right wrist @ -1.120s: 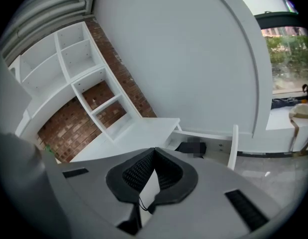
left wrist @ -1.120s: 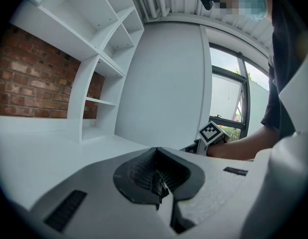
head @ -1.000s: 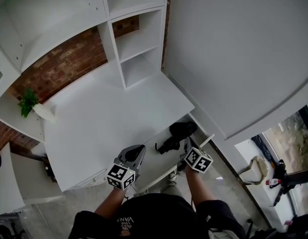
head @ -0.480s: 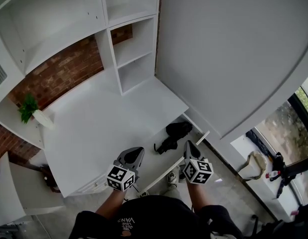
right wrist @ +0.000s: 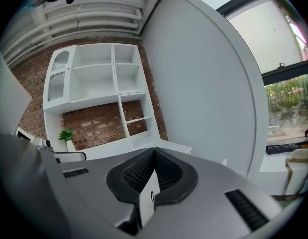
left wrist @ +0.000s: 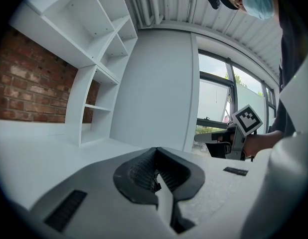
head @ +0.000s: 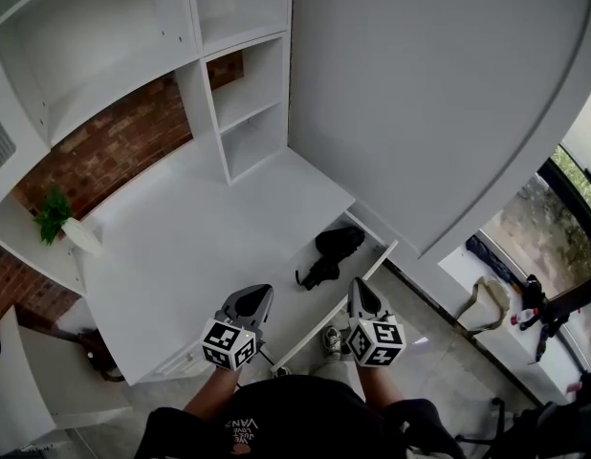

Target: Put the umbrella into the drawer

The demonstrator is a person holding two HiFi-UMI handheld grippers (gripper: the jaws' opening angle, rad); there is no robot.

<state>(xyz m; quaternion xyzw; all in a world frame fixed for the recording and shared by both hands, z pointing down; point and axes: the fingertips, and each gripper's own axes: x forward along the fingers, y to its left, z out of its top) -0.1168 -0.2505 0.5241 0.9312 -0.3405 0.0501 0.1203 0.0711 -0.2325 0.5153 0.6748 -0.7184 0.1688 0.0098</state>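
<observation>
A folded black umbrella [head: 329,254] lies inside the open white drawer [head: 377,261] under the desk top [head: 181,247]. My right gripper [head: 359,293] hovers just in front of the drawer's front edge, near the umbrella but apart from it, jaws shut and empty. My left gripper [head: 256,298] is shut and empty over the desk's near edge, left of the drawer. In the left gripper view the pads of the left gripper [left wrist: 155,171] meet, and the right gripper's marker cube [left wrist: 247,120] shows off to the right. The right gripper [right wrist: 154,166] shows closed pads in its own view.
A white shelf unit [head: 243,113] stands at the desk's back against a brick wall. A potted plant [head: 54,213] sits at the left. A tall white cabinet [head: 420,94] rises to the right of the drawer. A bag [head: 487,304] lies on the floor at the right.
My right gripper has drawn back from the umbrella in the drawer and risen, rolling as it went. The left gripper drifted slightly. The umbrella stays in the drawer.
</observation>
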